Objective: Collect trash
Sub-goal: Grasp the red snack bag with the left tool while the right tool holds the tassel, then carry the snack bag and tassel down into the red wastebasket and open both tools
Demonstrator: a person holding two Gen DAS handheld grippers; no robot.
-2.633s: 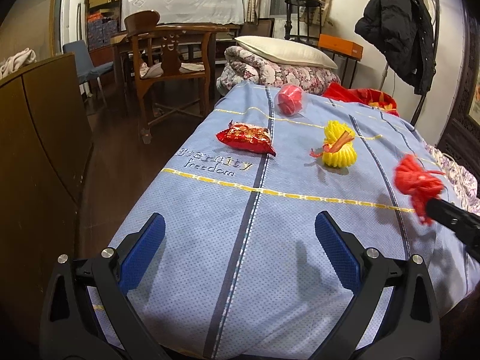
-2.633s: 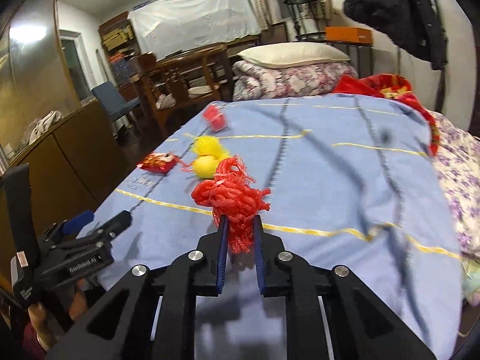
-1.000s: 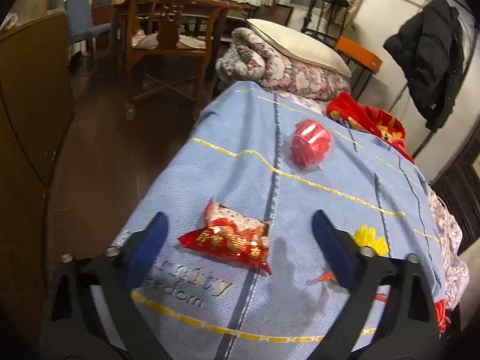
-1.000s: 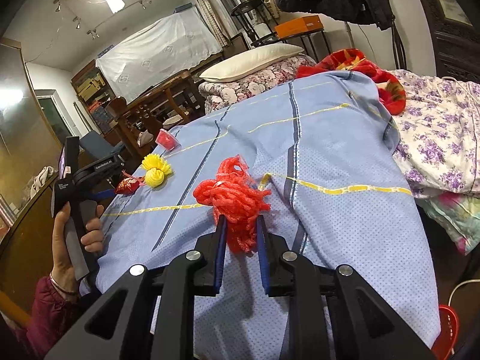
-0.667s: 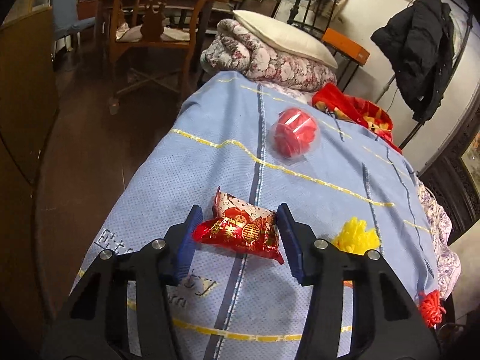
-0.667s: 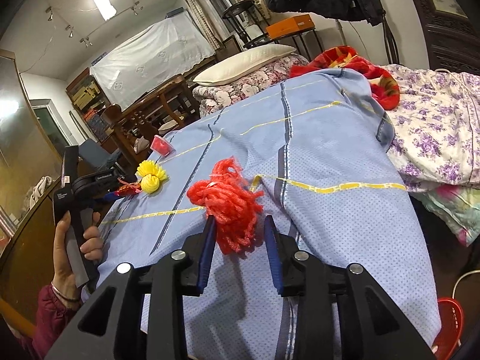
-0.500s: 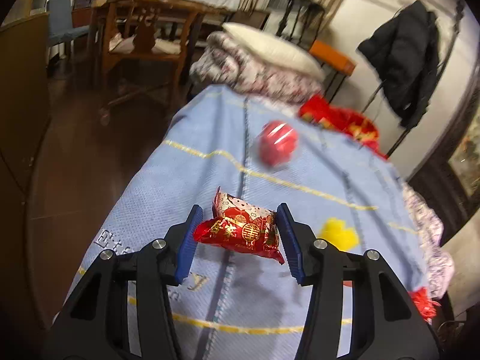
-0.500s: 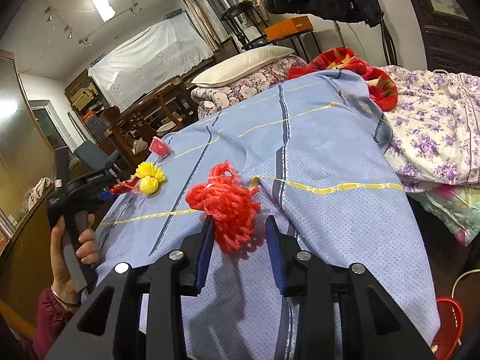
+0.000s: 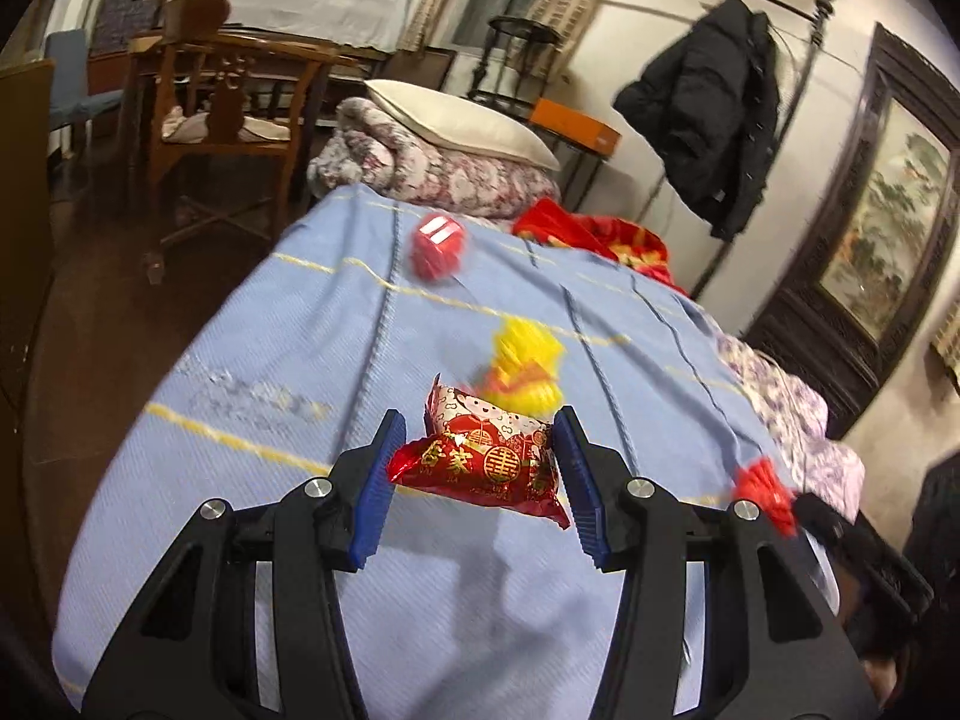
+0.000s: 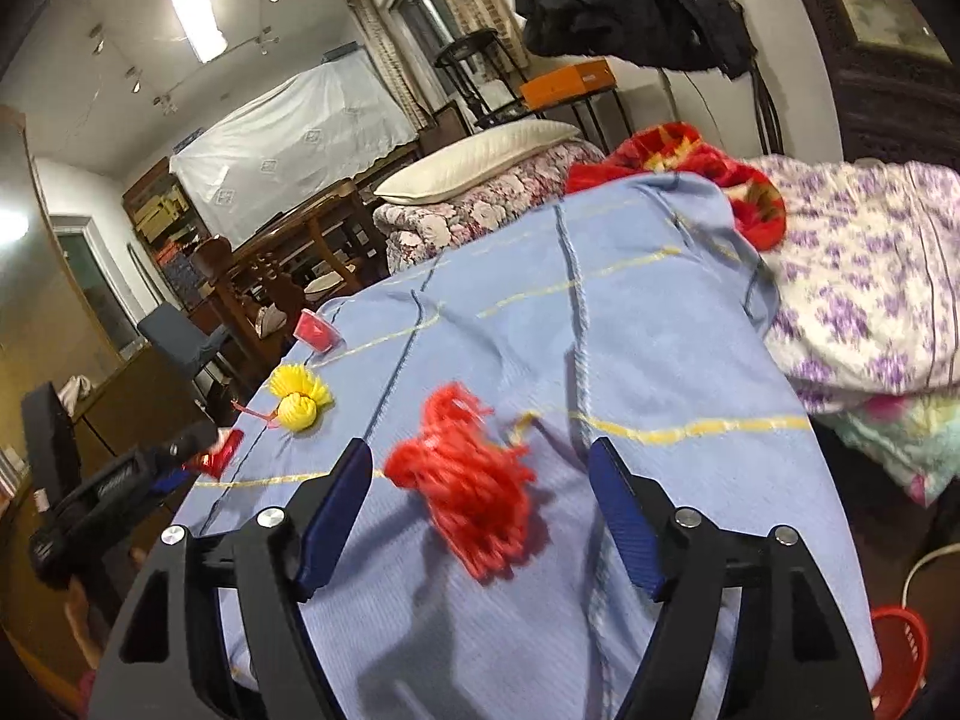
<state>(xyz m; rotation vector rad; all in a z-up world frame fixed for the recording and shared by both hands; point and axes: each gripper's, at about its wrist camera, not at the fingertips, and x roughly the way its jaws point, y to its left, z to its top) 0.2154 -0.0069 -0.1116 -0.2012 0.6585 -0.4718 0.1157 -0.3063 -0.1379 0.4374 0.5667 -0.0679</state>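
My view opens on the blue woven bedspread (image 9: pixel 300 324), crossed by yellow stitched lines – its embroidered lettering is blurred past reading. On it sit a yellow mesh bundle (image 10: pixel 297 399) and a red plastic cup (image 9: pixel 438 246). My right claw (image 10: pixel 480 501) has just been opening; the red net scrunch (image 10: pixel 474 489) lies loose between its jaws. My left claw (image 9: pixel 474 477) pinches a glossy red snack packet (image 9: pixel 480 462) printed with gold double-happiness characters – lifted above the bedspread.
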